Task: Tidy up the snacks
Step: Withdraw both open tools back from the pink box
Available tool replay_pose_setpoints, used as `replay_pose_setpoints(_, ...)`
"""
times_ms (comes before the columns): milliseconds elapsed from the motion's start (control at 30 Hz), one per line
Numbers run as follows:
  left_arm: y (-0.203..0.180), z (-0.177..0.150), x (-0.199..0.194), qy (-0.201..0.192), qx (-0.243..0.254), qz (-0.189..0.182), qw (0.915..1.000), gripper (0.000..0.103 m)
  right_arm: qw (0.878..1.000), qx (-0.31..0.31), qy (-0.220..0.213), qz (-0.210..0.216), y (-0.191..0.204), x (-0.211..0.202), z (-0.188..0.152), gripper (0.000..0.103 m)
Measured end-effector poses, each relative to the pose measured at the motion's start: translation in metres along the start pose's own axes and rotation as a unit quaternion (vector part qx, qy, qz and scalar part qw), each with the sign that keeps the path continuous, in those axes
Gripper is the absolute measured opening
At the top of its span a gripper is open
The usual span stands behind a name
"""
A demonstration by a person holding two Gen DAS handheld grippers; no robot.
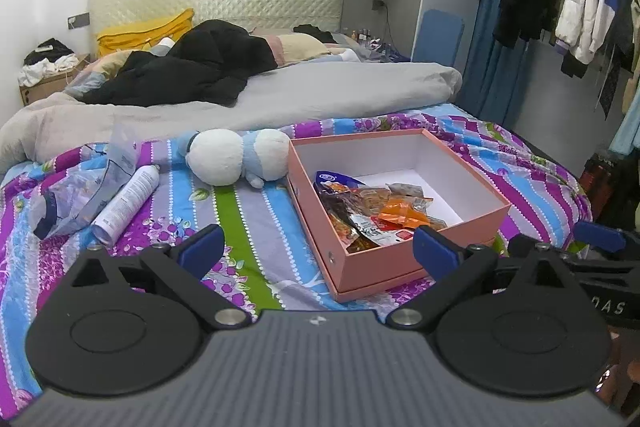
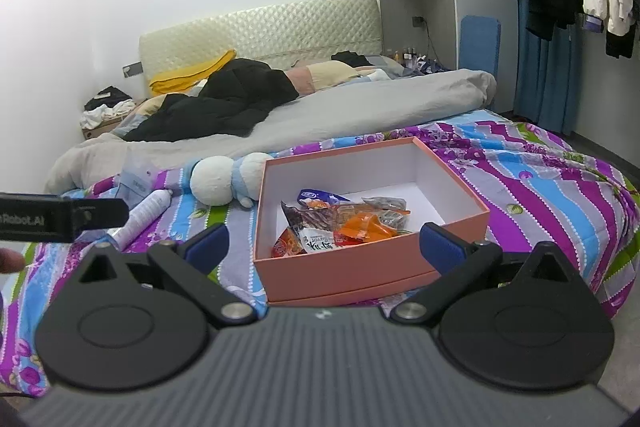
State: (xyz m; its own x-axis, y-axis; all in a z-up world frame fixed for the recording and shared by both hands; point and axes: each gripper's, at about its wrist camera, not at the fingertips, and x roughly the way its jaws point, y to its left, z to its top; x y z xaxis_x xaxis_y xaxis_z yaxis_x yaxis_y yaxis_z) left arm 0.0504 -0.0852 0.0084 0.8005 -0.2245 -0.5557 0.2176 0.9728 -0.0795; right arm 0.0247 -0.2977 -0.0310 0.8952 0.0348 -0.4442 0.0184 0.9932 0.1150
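Here, centre frame, a pink box on the striped bedspread holds what seem to be snack packets; left gripper and right gripper gape empty, low before it

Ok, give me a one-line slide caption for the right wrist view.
Open right tongs face a pink box of snack packets on the striped bedsheet.

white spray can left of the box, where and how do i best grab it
Probably mid-body, claw closing across the white spray can. It lies flat on the striped sheet, long axis slanting from near-left to far-right, so come from above with fingers square to that axis. The clear plastic bag crowds its left side.
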Motion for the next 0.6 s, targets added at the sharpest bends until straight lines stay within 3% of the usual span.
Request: replay_pose_setpoints(600, -0.010, 0.002, 0.010, -0.007, 0.007, -0.023, 0.9997, 0.102, 1.000, 0.008, -0.003, -0.005, -0.009, 0.001, 0.001, 0.103)
